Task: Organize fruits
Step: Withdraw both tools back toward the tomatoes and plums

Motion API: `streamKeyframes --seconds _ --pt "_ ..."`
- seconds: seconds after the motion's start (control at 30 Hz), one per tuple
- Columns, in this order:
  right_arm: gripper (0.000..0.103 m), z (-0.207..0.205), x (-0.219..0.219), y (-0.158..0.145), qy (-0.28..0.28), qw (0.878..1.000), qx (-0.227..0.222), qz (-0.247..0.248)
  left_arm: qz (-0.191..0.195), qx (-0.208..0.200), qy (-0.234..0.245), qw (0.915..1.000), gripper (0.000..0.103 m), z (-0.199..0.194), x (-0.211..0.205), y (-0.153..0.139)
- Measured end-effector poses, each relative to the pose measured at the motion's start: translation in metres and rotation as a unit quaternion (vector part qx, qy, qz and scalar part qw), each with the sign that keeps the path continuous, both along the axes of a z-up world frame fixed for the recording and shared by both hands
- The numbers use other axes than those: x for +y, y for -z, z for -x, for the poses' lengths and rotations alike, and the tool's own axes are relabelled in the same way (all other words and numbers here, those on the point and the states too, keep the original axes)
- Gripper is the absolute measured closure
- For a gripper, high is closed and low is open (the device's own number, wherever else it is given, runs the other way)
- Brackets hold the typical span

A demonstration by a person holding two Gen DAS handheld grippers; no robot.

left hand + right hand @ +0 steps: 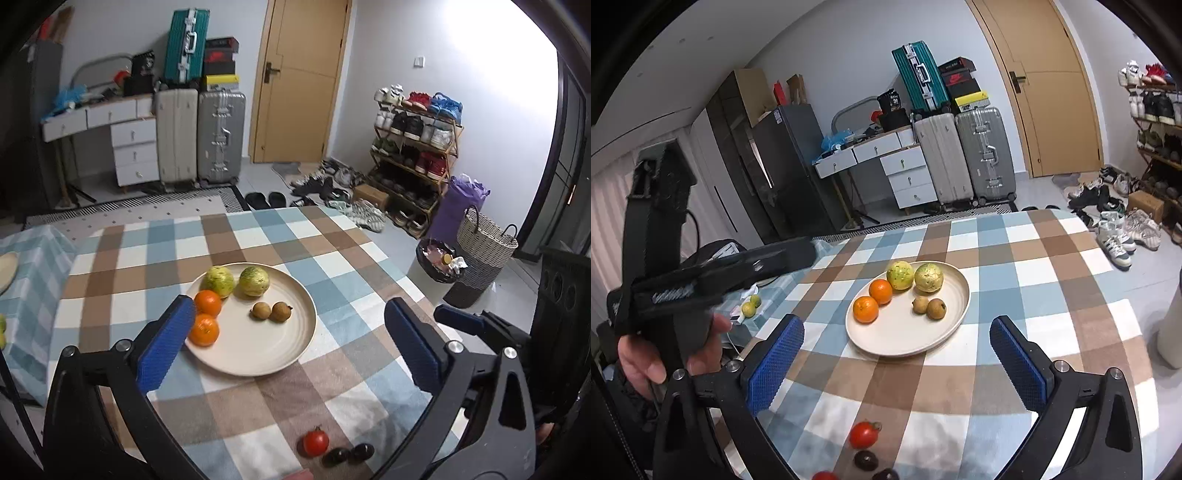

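Plate (295, 354) on checked tablecloth (1052, 295) holds two oranges (205, 317), two green fruits (916, 275), two small brown fruits (929, 306). Tomato (316, 442) and dark fruits (349, 454) lie nearer, off plate. Left gripper (291, 343) and right gripper (897, 354) both spread wide, empty, above table.

Oranges (205, 317) and guavas (236, 281) on plate (280, 358); tomato (316, 442) nearer, on table (332, 258).
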State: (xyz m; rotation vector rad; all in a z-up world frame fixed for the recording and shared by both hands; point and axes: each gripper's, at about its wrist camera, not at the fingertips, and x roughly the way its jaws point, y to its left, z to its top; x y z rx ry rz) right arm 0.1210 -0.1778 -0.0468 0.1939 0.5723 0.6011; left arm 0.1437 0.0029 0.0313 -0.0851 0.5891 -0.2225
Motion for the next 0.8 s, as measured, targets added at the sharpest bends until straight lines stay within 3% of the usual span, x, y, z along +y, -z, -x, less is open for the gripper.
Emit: streamKeyframes --seconds 0.33,0.53,0.8 --pt "0.0 0.041 -0.001 -0.013 0.003 1.0 -0.015 0.011 0.002 -0.004 -0.039 0.9992 0.001 0.063 0.007 0.0" --pt "0.0 0.062 0.0 -0.011 -0.002 1.0 -0.011 0.017 0.014 0.018 -0.066 0.9976 0.001 0.093 0.021 0.032" --pt "0.0 0.088 0.004 0.012 -0.001 0.999 0.004 0.043 0.016 0.065 -0.053 0.9963 0.001 0.108 0.023 0.09"
